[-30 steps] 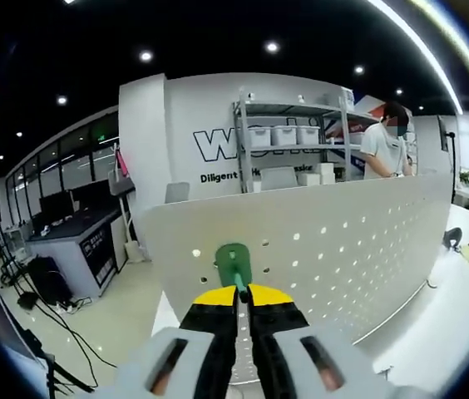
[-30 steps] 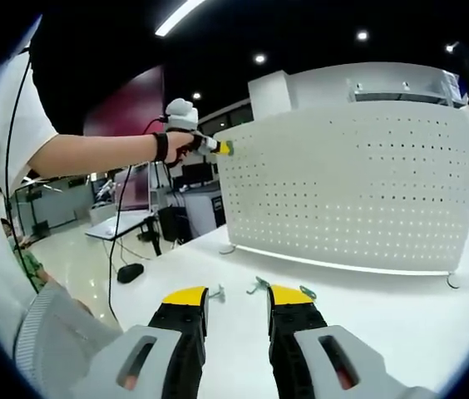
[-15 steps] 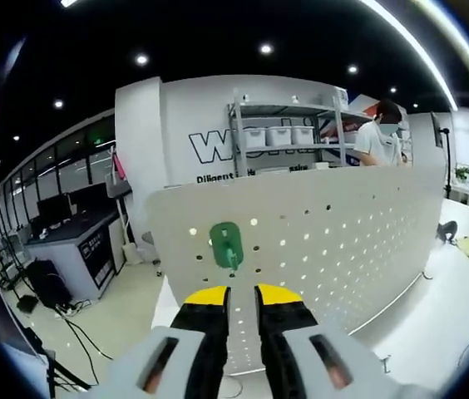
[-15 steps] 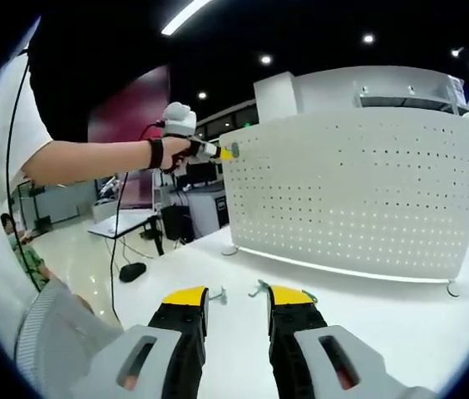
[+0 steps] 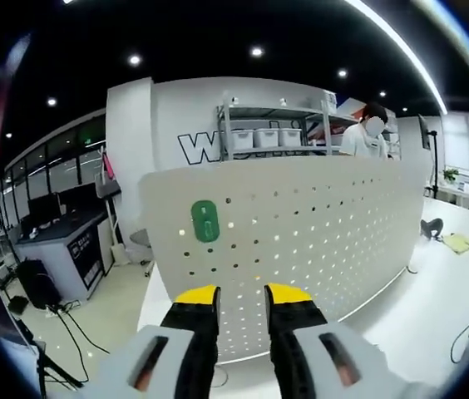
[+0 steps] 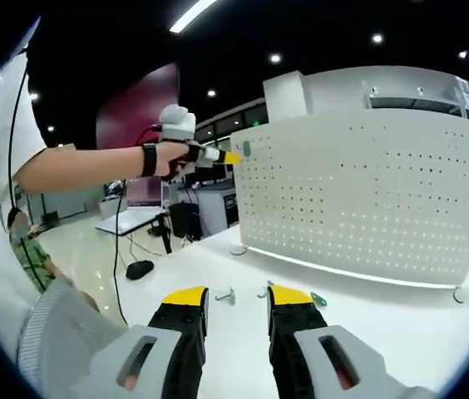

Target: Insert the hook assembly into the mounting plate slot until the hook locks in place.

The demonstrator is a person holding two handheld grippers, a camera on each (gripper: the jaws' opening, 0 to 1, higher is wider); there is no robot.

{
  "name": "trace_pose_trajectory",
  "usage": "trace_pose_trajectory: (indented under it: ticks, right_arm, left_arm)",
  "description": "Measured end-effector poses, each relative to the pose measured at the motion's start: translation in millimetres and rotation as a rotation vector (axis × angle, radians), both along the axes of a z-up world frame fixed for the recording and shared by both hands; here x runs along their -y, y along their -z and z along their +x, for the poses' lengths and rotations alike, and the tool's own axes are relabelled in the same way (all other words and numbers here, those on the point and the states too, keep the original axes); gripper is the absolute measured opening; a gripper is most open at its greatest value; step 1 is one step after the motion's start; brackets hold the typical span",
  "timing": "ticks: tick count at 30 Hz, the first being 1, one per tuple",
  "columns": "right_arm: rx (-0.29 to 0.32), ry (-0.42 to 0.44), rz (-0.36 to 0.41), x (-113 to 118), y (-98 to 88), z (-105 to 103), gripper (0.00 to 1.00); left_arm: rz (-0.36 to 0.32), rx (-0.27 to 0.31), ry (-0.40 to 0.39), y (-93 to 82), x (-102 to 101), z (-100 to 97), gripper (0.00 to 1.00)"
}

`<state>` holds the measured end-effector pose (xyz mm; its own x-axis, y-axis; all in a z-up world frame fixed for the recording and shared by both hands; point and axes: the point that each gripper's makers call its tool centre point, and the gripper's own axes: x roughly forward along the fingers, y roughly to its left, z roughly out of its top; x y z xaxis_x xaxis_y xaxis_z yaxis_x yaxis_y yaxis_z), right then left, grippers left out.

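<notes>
One green hook, one pegboard, two loose hooks on one table

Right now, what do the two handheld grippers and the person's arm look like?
Both grippers have black jaws capped with yellow pads on pale grey bodies, each with two dark slots: the left gripper and the right gripper. In the right gripper view, the left gripper's body is white, with a dark cable trailing from it. The person wears a black wristband and a white short sleeve.

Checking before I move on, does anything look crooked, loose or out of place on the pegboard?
Nothing stands out. The green plastic hook sits upright on the white perforated pegboard, the open left claw is apart from it.
</notes>
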<state>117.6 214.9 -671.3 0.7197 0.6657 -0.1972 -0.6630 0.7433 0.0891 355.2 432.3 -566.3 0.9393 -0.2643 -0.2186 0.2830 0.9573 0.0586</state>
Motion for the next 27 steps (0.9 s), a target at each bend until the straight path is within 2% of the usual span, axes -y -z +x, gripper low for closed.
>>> trace_pose_trajectory:
  ticks: [10,13,16,25,27]
  right_arm:
    - [0.003,-0.047,-0.020,-10.5,-1.6,0.5,0.28]
    - [0.006,-0.056,-0.016,-14.0,-3.0,0.1,0.28]
    - [0.010,-0.068,-0.029,-18.2,-3.4,-1.2,0.28]
    - [0.002,-0.066,-0.035,-19.4,-2.6,-7.6,0.28]
    - [0.003,-0.062,-0.042,-19.1,-2.2,-9.2,0.28]
  left_arm:
    - [-0.041,0.019,0.043,-1.2,0.8,-24.8,0.31]
    - [-0.031,0.031,0.062,-1.1,3.3,-34.8,0.32]
    - [-0.048,0.031,0.068,0.7,3.3,-43.0,0.32]
    - [-0.060,0.036,0.156,9.8,16.4,-74.0,0.38]
    - [-0.045,0.049,0.171,11.3,18.9,-80.7,0.41]
